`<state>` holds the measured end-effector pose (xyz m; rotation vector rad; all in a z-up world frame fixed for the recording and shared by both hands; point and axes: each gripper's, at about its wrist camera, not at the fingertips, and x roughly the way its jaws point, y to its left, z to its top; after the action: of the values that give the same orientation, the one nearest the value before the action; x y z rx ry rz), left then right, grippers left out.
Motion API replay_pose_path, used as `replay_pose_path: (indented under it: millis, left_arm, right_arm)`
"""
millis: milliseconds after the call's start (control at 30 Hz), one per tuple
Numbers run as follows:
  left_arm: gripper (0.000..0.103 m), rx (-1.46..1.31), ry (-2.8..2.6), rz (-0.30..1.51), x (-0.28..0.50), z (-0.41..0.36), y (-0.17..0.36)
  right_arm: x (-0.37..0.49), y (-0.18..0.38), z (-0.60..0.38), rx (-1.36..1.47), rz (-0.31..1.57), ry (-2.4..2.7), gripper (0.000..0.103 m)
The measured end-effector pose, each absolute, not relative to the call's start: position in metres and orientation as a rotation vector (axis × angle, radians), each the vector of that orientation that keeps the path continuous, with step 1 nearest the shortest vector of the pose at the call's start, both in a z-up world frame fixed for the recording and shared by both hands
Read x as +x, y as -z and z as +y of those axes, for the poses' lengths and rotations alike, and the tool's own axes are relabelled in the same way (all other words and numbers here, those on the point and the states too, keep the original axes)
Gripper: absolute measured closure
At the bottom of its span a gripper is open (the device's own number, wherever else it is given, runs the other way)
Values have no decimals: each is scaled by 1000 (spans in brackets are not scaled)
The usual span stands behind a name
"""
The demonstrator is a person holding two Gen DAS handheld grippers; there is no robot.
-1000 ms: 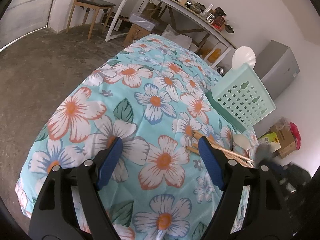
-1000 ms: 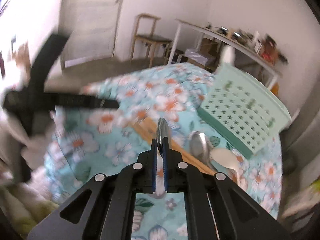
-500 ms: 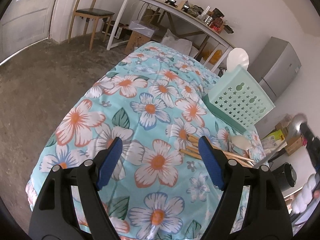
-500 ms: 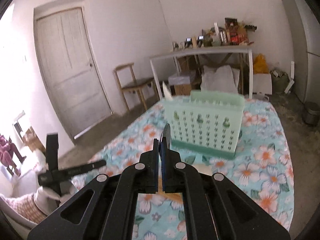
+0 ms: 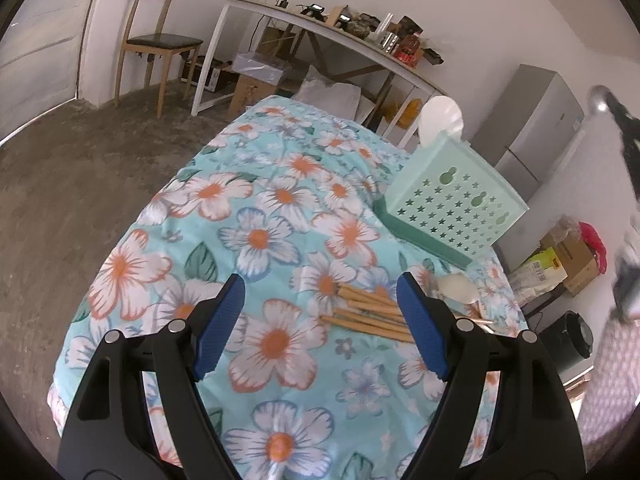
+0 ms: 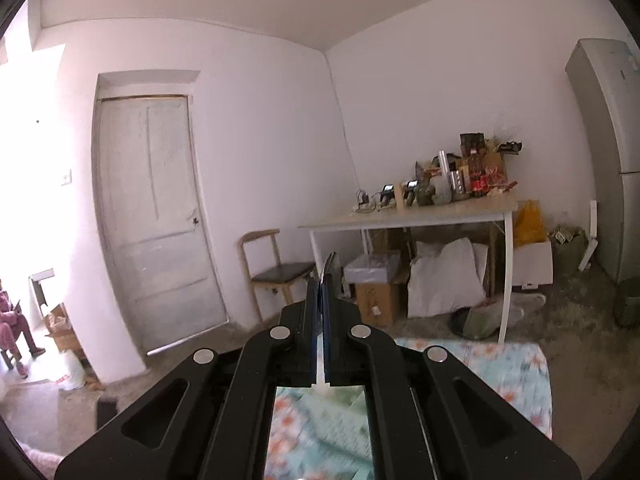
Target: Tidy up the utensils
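**Metal spoon carried high, basket waiting below**

The right tool (image 6: 320,280) is seen clamped tight on a thin metal spoon (image 6: 332,268), gripped edge-on so that only the slim bowl rim shows beyond the pads; it is pointed nearly level, probably in readiness for a drop into the basket. The left tool (image 5: 320,300) is held wide apart and empty above the flowered cloth (image 5: 256,236). The mint plastic basket (image 5: 452,204), star-perforated, is stood near the far right edge, a white spoon (image 5: 440,120) already upright in it. Wooden chopsticks (image 5: 368,312) and a white ceramic spoon (image 5: 460,288) lie unsorted on the surface.
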<state>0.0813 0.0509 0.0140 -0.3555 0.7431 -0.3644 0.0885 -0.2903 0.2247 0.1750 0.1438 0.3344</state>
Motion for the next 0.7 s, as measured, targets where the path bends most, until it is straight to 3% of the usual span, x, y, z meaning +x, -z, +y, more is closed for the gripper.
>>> replay_pose_path:
  millis: [433,633,667,700]
  left_arm:
    - [29,-335,463,757,100,20,-16]
    - [29,-326,496,762,104,2,-17]
    - [29,-322,499,762,104,-1,-18]
    - [29,-317,503,761,102,-3,-20]
  right_arm:
    - [168,-120,-325,237,384,-287,100]
    - [155,-116,-336,256,407,-285,98]
    - [152,-118,-338,259,403,-282,92]
    - [146,-120,-340,266,396,-278,77]
